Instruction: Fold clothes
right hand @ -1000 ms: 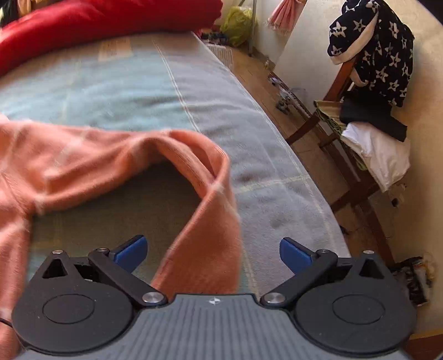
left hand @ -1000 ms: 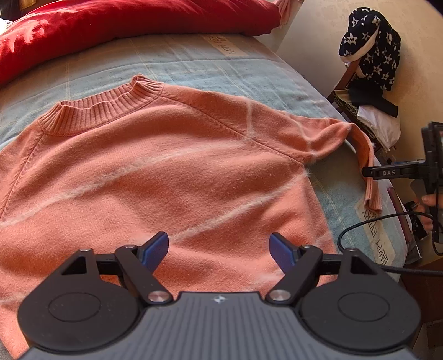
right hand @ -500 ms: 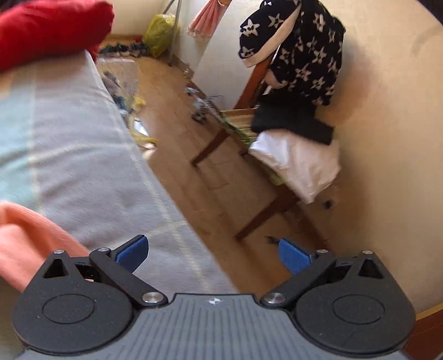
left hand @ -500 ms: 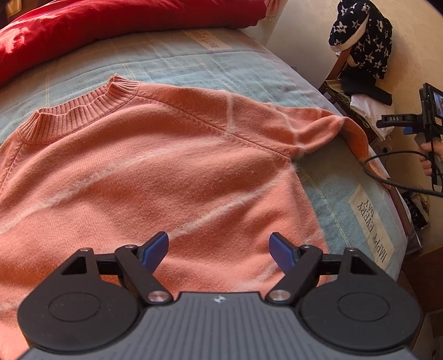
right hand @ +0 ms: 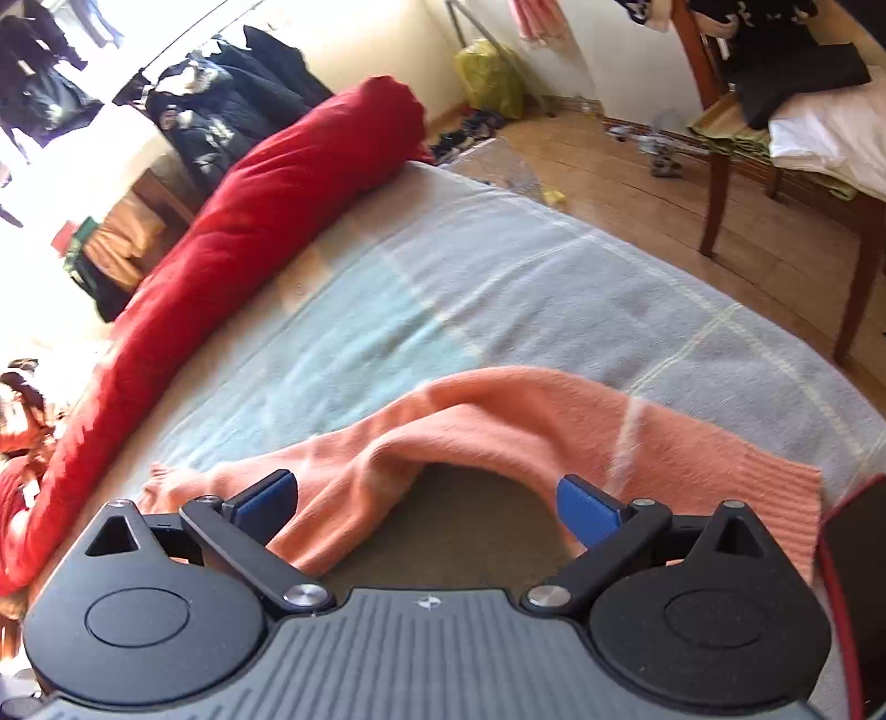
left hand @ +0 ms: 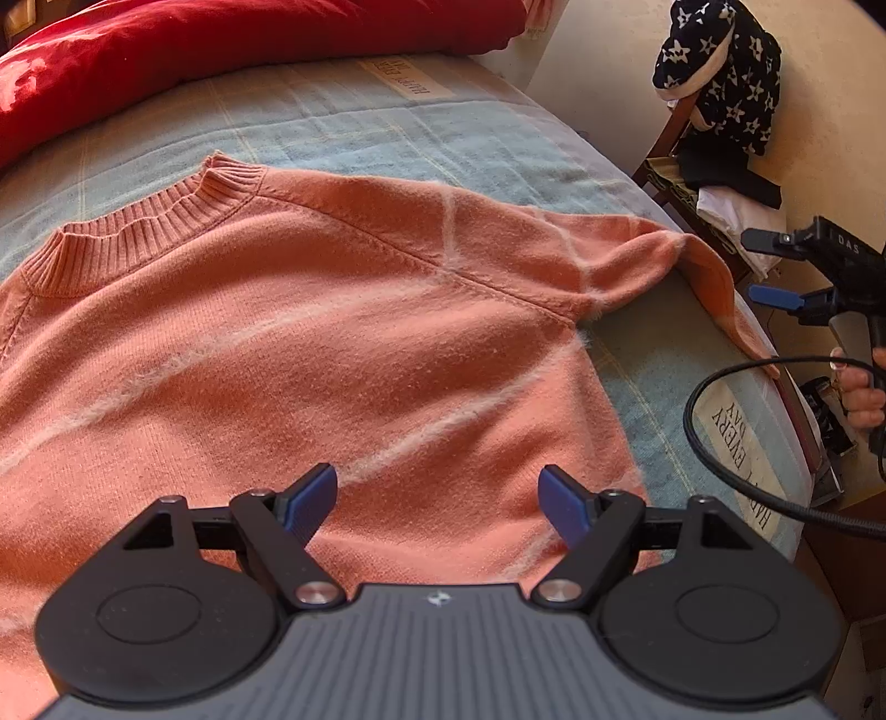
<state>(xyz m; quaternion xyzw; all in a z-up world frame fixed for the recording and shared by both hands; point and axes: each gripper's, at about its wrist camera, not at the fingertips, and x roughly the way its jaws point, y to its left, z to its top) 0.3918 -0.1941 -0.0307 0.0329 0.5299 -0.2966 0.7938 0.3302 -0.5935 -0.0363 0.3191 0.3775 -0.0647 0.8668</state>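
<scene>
On the bed (left hand: 343,119), salmon sweater (left hand: 310,343) (faintly striped).

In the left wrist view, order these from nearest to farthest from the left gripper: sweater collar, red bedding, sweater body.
From the left gripper:
1. Sweater body, right beneath the open fingers.
2. Sweater collar, farther up, left of centre.
3. Red bedding, along the bed's far edge.

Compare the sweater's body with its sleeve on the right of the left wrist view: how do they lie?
The sweater body lies spread flat on the bed; the sleeve is bent, arching over a gap. The body sits well inside the bed; the sleeve's cuff reaches the bed's edge. Both are salmon knit with pale stripes, and neither is gripped.
</scene>
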